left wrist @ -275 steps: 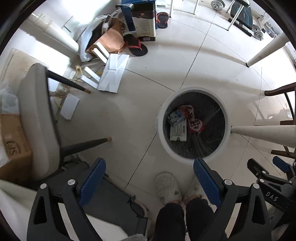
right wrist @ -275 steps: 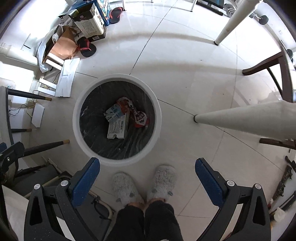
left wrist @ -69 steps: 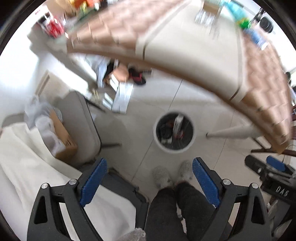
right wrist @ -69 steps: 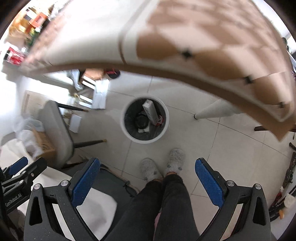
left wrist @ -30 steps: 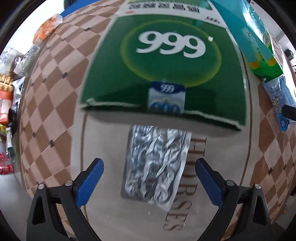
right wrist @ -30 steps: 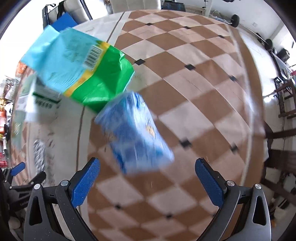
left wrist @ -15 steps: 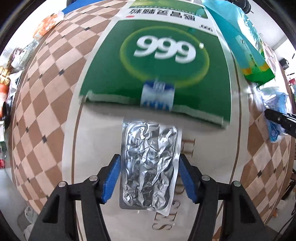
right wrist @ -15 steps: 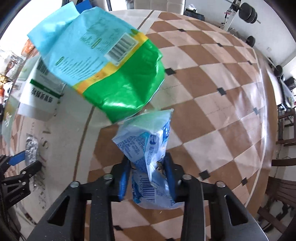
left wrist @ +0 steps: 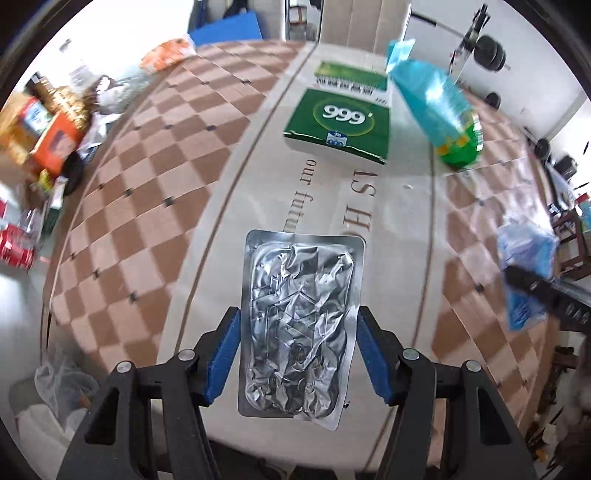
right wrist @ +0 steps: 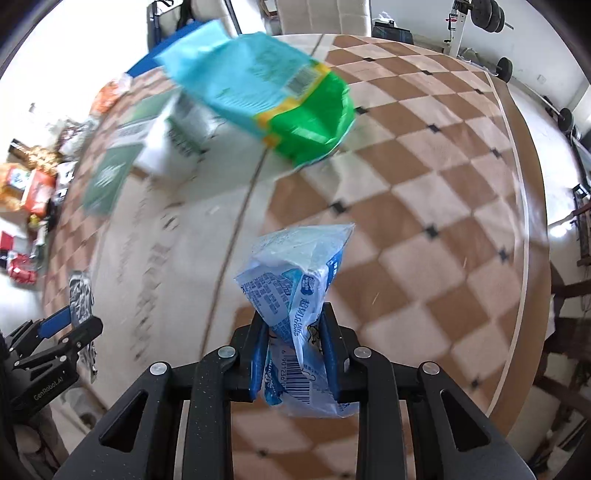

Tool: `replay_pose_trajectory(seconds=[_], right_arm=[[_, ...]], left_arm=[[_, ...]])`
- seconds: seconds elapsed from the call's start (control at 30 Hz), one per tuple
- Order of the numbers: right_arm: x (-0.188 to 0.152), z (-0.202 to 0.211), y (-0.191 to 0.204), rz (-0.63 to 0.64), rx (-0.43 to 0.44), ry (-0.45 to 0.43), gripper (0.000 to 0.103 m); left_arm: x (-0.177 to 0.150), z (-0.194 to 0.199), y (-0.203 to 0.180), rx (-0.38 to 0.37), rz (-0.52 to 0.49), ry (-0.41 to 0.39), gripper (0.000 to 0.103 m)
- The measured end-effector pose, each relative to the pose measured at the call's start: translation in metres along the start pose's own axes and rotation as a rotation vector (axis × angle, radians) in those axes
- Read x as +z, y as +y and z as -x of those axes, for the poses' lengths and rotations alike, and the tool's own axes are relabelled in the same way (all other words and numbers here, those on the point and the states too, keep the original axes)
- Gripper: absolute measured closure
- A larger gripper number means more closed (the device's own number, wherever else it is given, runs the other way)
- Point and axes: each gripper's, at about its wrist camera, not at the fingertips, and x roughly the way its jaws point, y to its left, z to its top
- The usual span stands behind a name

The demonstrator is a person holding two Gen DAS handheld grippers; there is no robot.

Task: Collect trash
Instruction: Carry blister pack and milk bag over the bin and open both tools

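Fingers clamped: my left gripper (left wrist: 297, 354) grips a crumpled silver blister pack (left wrist: 299, 325), low centre; my right gripper (right wrist: 293, 354) pinches a blue-white wrapper (right wrist: 299, 295).

Both pieces look creased and empty, held above the brown-and-cream checkered tablecloth (right wrist: 424, 184). Farther up lie a green 999 box (left wrist: 338, 125) and a teal-green bag (right wrist: 266, 88); gym weights (right wrist: 484, 13) line the upper right wall.

Green box (right wrist: 110, 177) motion-blurred in right view; clutter (left wrist: 40, 125) at table's left edge indistinct
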Motion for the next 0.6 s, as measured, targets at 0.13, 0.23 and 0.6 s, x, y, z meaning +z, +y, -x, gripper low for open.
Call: replay_pose_trajectory(seconds=[0.13, 0.23, 0.6], right_arm=[[-0.062, 0.037, 0.048, 0.019, 0.042, -0.021, 0.075], [-0.112, 0.059, 0.078, 0.027, 0.067, -0.032, 0.076], [-0.309, 0.065, 0.155, 0.091, 0.145, 0.113, 0.076]], left_arm=[[-0.025, 0.026, 0.036, -0.039, 0.024, -0.044, 0.044], [-0.062, 0.048, 0.054, -0.057, 0.039, -0.075, 0.044], [-0.197, 0.033, 0.109, -0.103, 0.147, 0.032, 0.044]])
